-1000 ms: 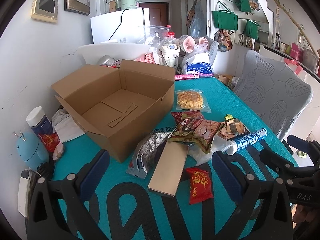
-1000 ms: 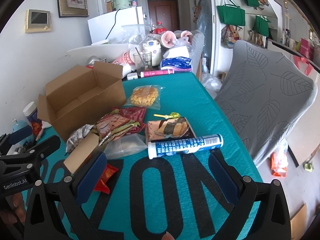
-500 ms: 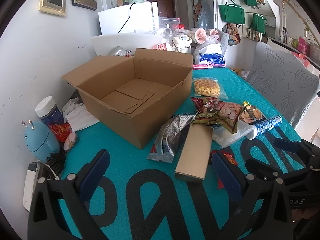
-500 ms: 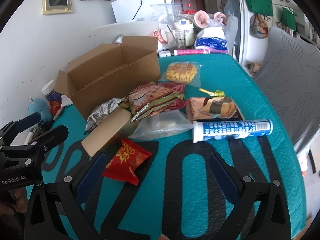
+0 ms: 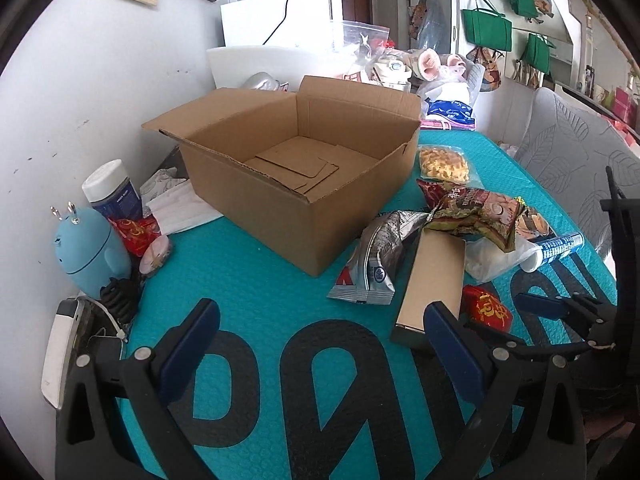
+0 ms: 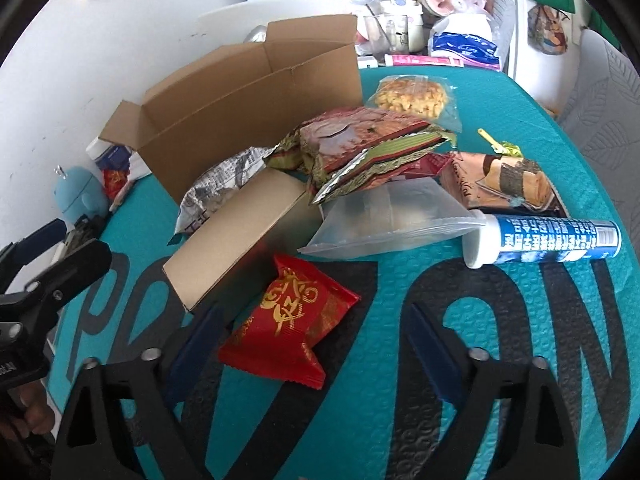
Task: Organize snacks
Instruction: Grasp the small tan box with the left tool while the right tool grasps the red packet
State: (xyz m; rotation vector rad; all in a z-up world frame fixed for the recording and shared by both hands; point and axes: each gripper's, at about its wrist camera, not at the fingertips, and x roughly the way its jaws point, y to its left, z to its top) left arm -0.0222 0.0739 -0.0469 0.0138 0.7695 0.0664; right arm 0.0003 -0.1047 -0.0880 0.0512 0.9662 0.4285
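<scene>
A red snack packet (image 6: 288, 320) lies on the teal mat between the fingers of my right gripper (image 6: 314, 314). The jaws are closing but the pads stand apart from it. My left gripper (image 5: 320, 344) hangs open over bare mat, nothing between its fingers. The open cardboard box (image 5: 304, 168) stands behind, holding only loose cardboard pieces. Right of it lie a silver packet (image 5: 376, 256), a long tan carton (image 5: 434, 276), a brown-green bag (image 5: 472, 212), a clear bag of yellow snacks (image 5: 442, 164) and a blue-white tube (image 6: 548, 242).
A blue figurine (image 5: 88, 252), a white-capped jar (image 5: 112, 192) and a white device (image 5: 60, 352) crowd the mat's left edge by the wall. Household clutter fills the table's far end. A grey chair (image 5: 580, 168) stands on the right.
Both grippers have come down and forward toward the snacks. The right gripper now straddles the red packet and its fingers stand closer together than before.
</scene>
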